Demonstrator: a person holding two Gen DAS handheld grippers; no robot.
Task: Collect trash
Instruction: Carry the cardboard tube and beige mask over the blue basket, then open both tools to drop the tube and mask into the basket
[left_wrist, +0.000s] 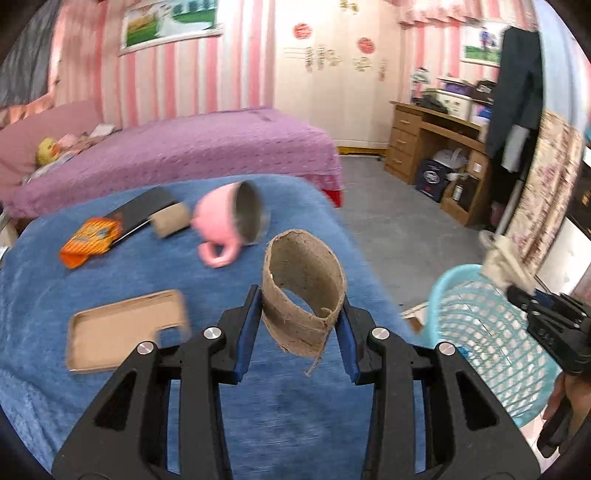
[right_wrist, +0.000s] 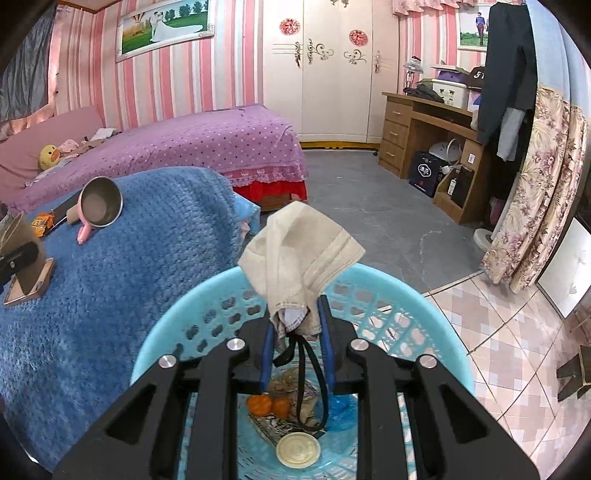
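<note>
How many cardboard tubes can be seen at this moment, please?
2. One cardboard tube is clamped in the left gripper above the blue blanket. A smaller tube lies on the blanket beside the pink cup. Others may be hidden.

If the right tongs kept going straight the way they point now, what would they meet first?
Probably the far rim of the blue basket: the right tongs, shut on a cloth, sit above it and point across it. Depth is unclear, so they might pass over it.
</note>
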